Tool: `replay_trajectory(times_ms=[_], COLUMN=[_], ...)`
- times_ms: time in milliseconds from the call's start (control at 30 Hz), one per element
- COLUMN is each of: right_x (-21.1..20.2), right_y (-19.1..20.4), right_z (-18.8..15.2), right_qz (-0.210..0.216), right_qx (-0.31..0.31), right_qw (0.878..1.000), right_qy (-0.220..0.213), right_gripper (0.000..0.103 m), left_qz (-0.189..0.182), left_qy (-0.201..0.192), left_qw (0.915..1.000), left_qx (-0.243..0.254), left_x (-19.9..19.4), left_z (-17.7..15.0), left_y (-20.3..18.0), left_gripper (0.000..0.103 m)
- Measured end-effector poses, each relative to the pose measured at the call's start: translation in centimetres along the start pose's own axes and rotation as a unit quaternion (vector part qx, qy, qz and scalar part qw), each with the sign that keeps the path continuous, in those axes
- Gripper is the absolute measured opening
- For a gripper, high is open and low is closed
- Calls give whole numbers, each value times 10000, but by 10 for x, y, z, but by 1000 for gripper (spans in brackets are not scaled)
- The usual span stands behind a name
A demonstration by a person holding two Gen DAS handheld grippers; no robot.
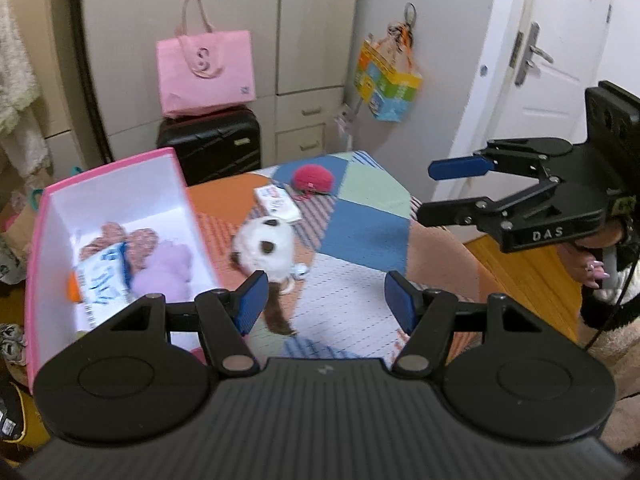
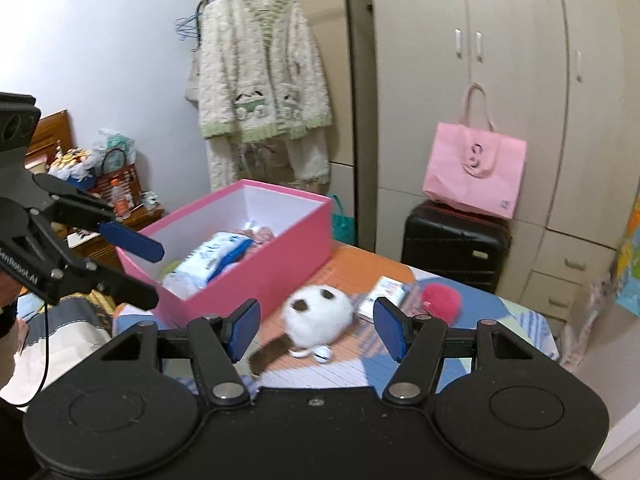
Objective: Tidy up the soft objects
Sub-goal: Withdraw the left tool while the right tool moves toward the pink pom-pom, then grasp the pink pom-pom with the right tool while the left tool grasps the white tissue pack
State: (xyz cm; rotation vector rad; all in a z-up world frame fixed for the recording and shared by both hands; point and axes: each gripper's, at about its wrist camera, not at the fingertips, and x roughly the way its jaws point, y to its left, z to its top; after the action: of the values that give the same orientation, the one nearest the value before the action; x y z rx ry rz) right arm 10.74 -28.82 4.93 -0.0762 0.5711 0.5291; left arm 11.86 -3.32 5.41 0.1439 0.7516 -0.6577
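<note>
While both spread wide, left tool [image 1: 326, 300], right tool [image 2: 316, 328] above fluffy round white plush [image 2: 318, 318].

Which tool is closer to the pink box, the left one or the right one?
Left. The left tool hangs right beside the pink box, near its open end. The right tool hovers farther off, over the far side of the patchwork cover, past the white plush.

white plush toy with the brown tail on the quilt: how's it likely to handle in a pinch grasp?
The white plush toy looks fluffy and rounded, so it probably squashes under the jaws and weighs little for its bulk. Its brown tail lies limp on the quilt, so it will likely dangle. The small white attachment beside it may swing.
</note>
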Motion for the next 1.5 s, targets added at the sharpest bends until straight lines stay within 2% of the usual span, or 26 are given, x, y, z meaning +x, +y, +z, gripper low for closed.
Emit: replay_trajectory(times_ms=[100, 167, 300, 400, 533, 633, 767, 867, 1033, 1200, 1267, 1500], right_x=[2, 10, 26, 34, 43, 61, 86, 106, 135, 169, 179, 199], right_y=[-12, -23, -42, -56, -80, -98, -113, -126, -151, -170, -175, -177], right_z=[-12, -22, -32, -37, -46, -47, -44, -39, -31, -28, -28, -29], right_qz=[172, 338, 185, -50, 186, 240, 96, 25, 268, 296, 308, 285], right_qx=[-145, -70, 7, 12, 160, 401, 421, 401, 691, 881, 926, 863], right_qw=[9997, 9993, 9997, 9997, 9972, 9960, 9969, 9978, 9968, 9957, 9952, 9954], right_qy=[-124, -123, -159, -247, -700, -761, -656, -532, -293, -27, 68, 308], right_gripper=[69, 70, 70, 70, 70, 70, 70, 70, 70, 70, 70, 70], left_qz=[-80, 30, 396, 250, 280, 364, 490, 772, 1302, 1481, 1667, 2073], left_qy=[91, 109, -76, -195, -258, -285, -217, -224, -227, -59, -68, 105], left_qw=[9999, 9999, 9989, 9992, 9992, 9989, 9985, 9967, 9911, 9881, 9843, 9757], left_qx=[51, 84, 259, 227, 129, -12, -73, 66, 144, -417, -583, -697], left_x=[18, 33, 59, 75, 99, 120, 151, 172, 205, 231, 238, 256], left_z=[6, 10, 16, 20, 28, 33, 40, 44, 49, 59, 62, 61], left_y=[-10, -16, -23, -19, -11, -6, -6, -9, -6, 13, 17, 21], left_gripper=[63, 63, 63, 63, 63, 63, 63, 63, 63, 62, 61, 60])
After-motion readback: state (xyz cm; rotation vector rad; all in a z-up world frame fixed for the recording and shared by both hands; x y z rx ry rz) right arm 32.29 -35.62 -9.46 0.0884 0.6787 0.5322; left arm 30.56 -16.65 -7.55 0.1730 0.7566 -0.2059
